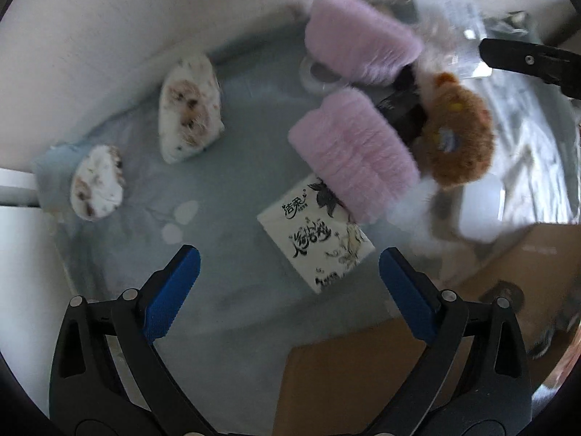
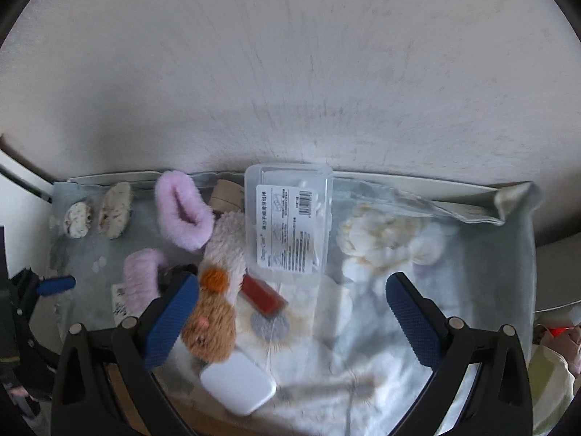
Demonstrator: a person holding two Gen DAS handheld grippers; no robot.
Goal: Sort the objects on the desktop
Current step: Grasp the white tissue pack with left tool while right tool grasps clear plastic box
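Left wrist view: my left gripper (image 1: 288, 267) hangs wide, empty, over the tissue pack (image 1: 315, 234); light, squashy, I'd pinch its long edges. Right wrist view: my right gripper (image 2: 290, 292) gapes empty above the plush toy (image 2: 214, 290); soft, grab mid-body.

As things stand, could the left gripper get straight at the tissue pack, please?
Probably yes: the left gripper is open, and the tissue pack lies just ahead between its fingers. Only its far corner is tucked under a pink fluffy slipper.

Both wrist views look steeply down, close over the table (image 1: 225, 189), sharing the pink slippers (image 1: 352, 156).
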